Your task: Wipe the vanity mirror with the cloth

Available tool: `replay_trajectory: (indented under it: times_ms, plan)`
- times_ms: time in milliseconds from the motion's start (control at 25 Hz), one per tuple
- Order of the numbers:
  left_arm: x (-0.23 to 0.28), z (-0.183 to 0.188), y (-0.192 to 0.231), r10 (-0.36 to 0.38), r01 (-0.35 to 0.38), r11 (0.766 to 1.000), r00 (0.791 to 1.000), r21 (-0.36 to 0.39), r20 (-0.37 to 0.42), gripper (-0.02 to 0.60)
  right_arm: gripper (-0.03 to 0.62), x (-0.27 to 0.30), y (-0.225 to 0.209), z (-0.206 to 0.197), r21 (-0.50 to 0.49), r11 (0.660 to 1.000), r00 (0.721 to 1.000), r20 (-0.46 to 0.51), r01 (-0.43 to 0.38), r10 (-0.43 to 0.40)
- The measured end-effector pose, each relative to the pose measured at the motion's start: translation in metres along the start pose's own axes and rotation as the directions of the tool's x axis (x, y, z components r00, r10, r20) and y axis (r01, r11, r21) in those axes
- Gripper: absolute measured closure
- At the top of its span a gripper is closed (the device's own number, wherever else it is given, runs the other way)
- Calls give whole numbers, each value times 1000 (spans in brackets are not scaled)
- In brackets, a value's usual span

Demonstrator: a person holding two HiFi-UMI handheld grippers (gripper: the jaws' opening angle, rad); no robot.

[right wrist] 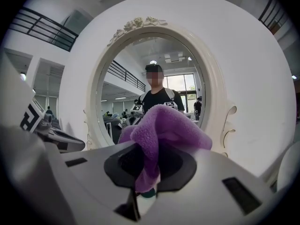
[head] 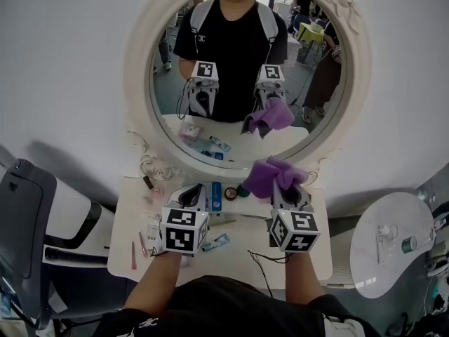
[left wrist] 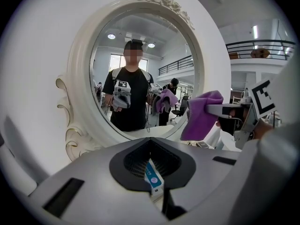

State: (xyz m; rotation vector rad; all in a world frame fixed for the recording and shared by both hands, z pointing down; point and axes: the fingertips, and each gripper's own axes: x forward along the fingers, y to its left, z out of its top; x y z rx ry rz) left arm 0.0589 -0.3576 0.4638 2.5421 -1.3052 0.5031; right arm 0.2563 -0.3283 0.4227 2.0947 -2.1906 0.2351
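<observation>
Head view puts the left hand-held gripper (head: pixel 191 195) low over the white surface (head: pixel 238 255), among small toiletries. In its own view the jaws are drawn together with nothing pinched; the blue-labelled tube (head: pixel 216 196) seen through the opening seems to lie on the surface beyond them, not in the grip. It looks idle, well short of the glass. Up and centre stands the vanity mirror (head: pixel 238 118), a round glass in an ornate white frame (head: pixel 140 69) set against the wall, reflecting the person and both tools. To the right, the right hand-held gripper (head: pixel 286 192) is clamped on the purple cloth (head: pixel 272 174). The right gripper view shows a fold nipped at the seam of the jaws and the rest bunched up in front of them. The cloth hangs near the frame's lower right edge but apart from the glass (no contact shows in any view). By my reading, the step in hand is the approach: cloth secured and raised, wiping not yet begun. The next move calls for carrying the right tool forward and up until the bunched cloth presses flat on the glass. It should then sweep across with light, even pressure, the hard jaw tips kept off the mirror and the carved frame avoided.
</observation>
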Motion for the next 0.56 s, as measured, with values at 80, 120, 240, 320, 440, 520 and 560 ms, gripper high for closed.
replay_trajectory:
  times_ms: [80,120,240,320,440,520,560]
  plan:
    - [0,0,0,-1,1,1000,1000,0,-1,575,542,0,2,-2,-11,1000,1000,-3,1,-1]
    - [0,0,0,-1,1,1000,1000,-1,0,575,542,1,4,-2,-11,1000,1000,-5,-2,2]
    - [-1,0,1,2,-2,1000,1000,-3,2,575,542,3,6,-4,-11,1000,1000,-12,-10,10]
    - [-1,0,1,2,-2,1000,1000,-3,1,575,542,4,7,-5,-8,1000,1000,-14,-11,11]
    - [-1,-2,1,-1,1,1000,1000,-5,-6,575,542,5,4,-6,-10,1000,1000,-15,-4,4]
    - [0,-4,0,-4,4,1000,1000,-5,-12,575,542,7,0,-7,-10,1000,1000,-20,4,-4]
    - [1,-5,0,-5,5,1000,1000,-5,-15,575,542,7,-1,-8,-10,1000,1000,-22,8,-8]
